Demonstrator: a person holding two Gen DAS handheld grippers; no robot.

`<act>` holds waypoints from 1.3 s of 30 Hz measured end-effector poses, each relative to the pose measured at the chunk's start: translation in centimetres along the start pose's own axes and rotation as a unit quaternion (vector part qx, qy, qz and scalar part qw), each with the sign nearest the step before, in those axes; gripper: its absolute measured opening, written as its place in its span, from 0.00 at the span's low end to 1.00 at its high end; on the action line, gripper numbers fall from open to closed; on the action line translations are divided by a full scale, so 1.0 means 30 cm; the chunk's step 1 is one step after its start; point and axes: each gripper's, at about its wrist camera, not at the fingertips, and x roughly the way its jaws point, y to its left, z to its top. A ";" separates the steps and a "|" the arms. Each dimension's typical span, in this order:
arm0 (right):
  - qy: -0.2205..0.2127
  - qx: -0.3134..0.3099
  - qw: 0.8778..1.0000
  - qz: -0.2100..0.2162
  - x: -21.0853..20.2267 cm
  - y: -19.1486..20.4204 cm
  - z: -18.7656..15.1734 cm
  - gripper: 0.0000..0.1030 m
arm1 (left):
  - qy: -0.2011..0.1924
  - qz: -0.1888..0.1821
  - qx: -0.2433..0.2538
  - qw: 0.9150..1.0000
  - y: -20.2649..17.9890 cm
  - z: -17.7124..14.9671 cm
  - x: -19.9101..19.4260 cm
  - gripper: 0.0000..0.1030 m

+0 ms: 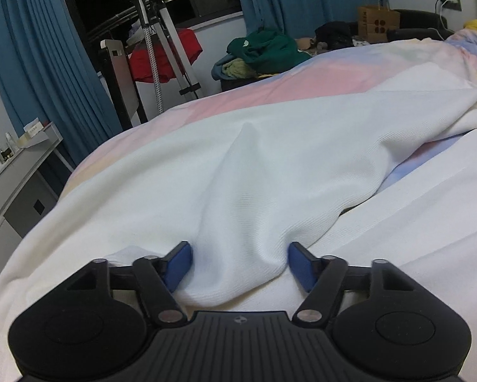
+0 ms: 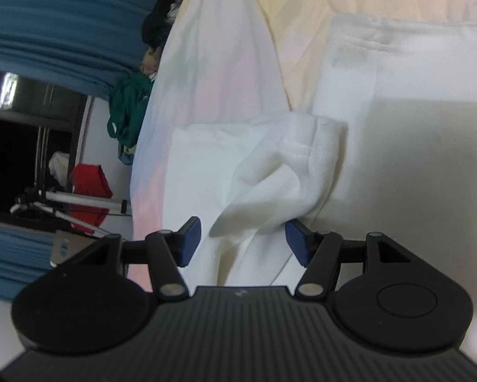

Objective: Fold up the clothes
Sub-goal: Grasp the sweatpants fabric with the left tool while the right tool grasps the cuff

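1. Left tongs (image 1: 240, 265): I see the two blue pads spread wide, with a raised ridge of the white garment (image 1: 254, 165) running between them. The pads flank the cloth without pinching it; I read these tongs as released.
2. White garment, left wrist view: it lies spread across the bed (image 1: 302, 76), over the pastel bedcover, rumpled into one long ridge that runs away from the tongs towards the far right.
3. Right tongs (image 2: 243, 242): the pads here also stand apart, with a bunched fold of the garment (image 2: 270, 172) rising between them. The cloth touches or nearly touches the right-hand pad; no pinch shows, so I read them as released too.
4. White garment, right wrist view: a ribbed hem or cuff sits doubled over on itself just ahead of the tongs, and a flatter panel lies beyond it on the bed.
5. Step in hand, as I judge it: both tongs straddle cloth with jaws apart. This fits either the instant before a grasp or the instant after a let-go of a fold; the pictures do not settle which.
6. Next move: whichever it is, it calls for level, matched motion of both tongs so the ridge does not twist.
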 end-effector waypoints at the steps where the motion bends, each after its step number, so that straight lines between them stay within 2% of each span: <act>1: -0.005 -0.005 1.000 0.007 -0.023 0.011 -0.002 0.61 | -0.001 -0.001 -0.005 1.000 0.002 0.001 0.001 0.58; 4: -0.026 -0.054 0.998 0.018 -0.080 0.076 -0.023 0.60 | -0.005 -0.004 -0.016 1.000 0.011 0.007 0.003 0.49; 6: -0.029 -0.065 0.997 0.040 -0.092 0.100 -0.036 0.60 | -0.006 -0.006 -0.023 1.000 0.024 0.010 0.001 0.43; 8: -0.022 -0.075 0.995 0.054 -0.081 0.110 -0.043 0.60 | -0.006 -0.007 -0.028 1.000 0.036 0.016 -0.002 0.32; 11: 0.005 -0.083 0.996 0.036 -0.025 0.101 -0.056 0.60 | -0.007 -0.002 -0.029 1.000 0.054 0.027 -0.025 0.15; 15: 0.047 -0.045 0.998 0.017 0.052 0.039 -0.064 0.60 | -0.017 -0.007 -0.055 0.998 0.098 0.045 -0.083 0.08; 18: 0.043 -0.048 0.998 -0.003 0.077 0.040 -0.049 0.59 | -0.027 -0.016 -0.086 0.996 0.148 0.060 -0.132 0.07; 20: 0.035 -0.051 0.998 -0.032 0.090 0.052 -0.036 0.59 | -0.035 -0.030 -0.115 0.992 0.193 0.064 -0.158 0.07; 22: 0.030 -0.025 0.998 -0.048 0.108 0.052 -0.025 0.59 | -0.042 -0.044 -0.142 0.988 0.235 0.064 -0.178 0.07; 23: 0.028 -0.018 0.998 -0.056 0.121 0.062 -0.022 0.54 | -0.044 -0.050 -0.150 0.986 0.250 0.060 -0.183 0.07; 24: 0.024 -0.025 0.997 -0.071 0.137 0.083 -0.021 0.28 | -0.046 -0.057 -0.157 0.985 0.262 0.055 -0.183 0.07; 25: 0.017 -0.038 0.995 -0.095 0.152 0.111 -0.023 0.08 | -0.048 -0.062 -0.164 0.983 0.271 0.049 -0.180 0.07; 28: -0.005 -0.092 0.987 -0.130 0.204 0.241 -0.031 0.07 | -0.054 -0.078 -0.176 0.980 0.287 0.032 -0.168 0.07; 30: -0.022 -0.139 0.984 -0.111 0.215 0.384 -0.040 0.07 | -0.065 -0.082 -0.180 0.978 0.292 0.034 -0.173 0.07; 34: -0.053 -0.242 0.969 0.001 0.140 0.721 -0.080 0.06 | -0.086 -0.090 -0.189 0.974 0.302 0.037 -0.185 0.07; 37: -0.103 -0.313 0.941 0.081 0.001 0.857 -0.107 0.06 | -0.101 -0.096 -0.196 0.971 0.310 0.040 -0.193 0.07; 39: -0.135 -0.342 0.924 0.109 -0.075 0.828 -0.100 0.06 | -0.107 -0.100 -0.196 0.970 0.310 0.042 -0.199 0.07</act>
